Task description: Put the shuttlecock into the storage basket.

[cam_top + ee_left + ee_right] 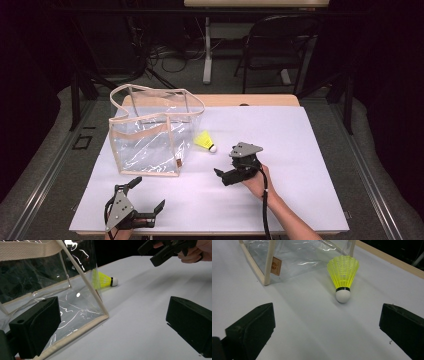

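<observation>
On the worktop: a white sheet covers the worktop (300, 150), with a pale wooden edge showing at its far side
Shuttlecock: a yellow plastic shuttlecock with a white rounded cork and a black band (342, 277) lies on its side on the sheet, just beside the bag's right wall, cork pointing toward the person's side; from the high view it sits between the bag and the right tongs (206, 141)
Bag: a clear plastic tote bag with beige fabric trim and handles (150, 135) stands upright on the left half of the sheet, mouth open upward; a small tan label (276, 266) sits on its near right corner seam
Right tongs: the right tongs (327, 325) are held by the person's right hand (257, 182) near the middle of the sheet, aimed at the shuttlecock and apart from it; jaws spread wide, nothing between them
Left tongs: the left tongs (112, 327) sit low at the near left of the sheet (145, 197), close to the bag's near bottom corner; jaws spread wide and holding nothing
Across the left gripper view: the right tongs and hand hang above the sheet at upper right (165, 251)
</observation>
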### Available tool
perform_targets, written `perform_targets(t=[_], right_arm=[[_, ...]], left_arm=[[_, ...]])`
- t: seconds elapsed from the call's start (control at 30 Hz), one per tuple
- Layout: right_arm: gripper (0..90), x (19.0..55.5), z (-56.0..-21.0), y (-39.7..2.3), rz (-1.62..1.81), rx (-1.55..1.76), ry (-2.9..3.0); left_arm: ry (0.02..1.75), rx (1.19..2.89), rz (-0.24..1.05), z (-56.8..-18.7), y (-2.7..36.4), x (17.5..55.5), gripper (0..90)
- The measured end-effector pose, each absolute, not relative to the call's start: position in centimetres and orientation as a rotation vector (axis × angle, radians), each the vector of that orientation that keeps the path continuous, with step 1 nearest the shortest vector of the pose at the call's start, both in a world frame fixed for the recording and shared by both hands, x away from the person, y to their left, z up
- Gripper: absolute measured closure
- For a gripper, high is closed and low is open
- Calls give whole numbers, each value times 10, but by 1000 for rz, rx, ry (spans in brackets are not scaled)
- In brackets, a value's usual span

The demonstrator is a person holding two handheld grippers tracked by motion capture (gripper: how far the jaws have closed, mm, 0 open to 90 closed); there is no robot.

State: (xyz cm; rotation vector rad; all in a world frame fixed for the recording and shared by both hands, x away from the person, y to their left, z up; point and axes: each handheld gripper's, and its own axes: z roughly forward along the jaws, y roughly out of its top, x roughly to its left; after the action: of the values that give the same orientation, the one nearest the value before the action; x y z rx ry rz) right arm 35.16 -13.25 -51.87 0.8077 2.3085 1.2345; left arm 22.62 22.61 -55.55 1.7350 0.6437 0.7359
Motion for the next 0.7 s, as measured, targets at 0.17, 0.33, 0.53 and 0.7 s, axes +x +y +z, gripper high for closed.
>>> perform_targets(t=[0.17,0.33,0.53,0.7], right_arm=[[0,361,-516,-128,1224,827,2323],[0,368,-515,-123,1210,828,2335],[0,378,-515,-116,1191,840,2356],[0,385,-514,-112,1170,851,2372]], left_arm=[[645,1735,737,-555,226,226,0],[644,1734,738,-555,227,226,0],[649,1723,738,-555,227,225,0],[646,1725,738,-555,227,225,0]])
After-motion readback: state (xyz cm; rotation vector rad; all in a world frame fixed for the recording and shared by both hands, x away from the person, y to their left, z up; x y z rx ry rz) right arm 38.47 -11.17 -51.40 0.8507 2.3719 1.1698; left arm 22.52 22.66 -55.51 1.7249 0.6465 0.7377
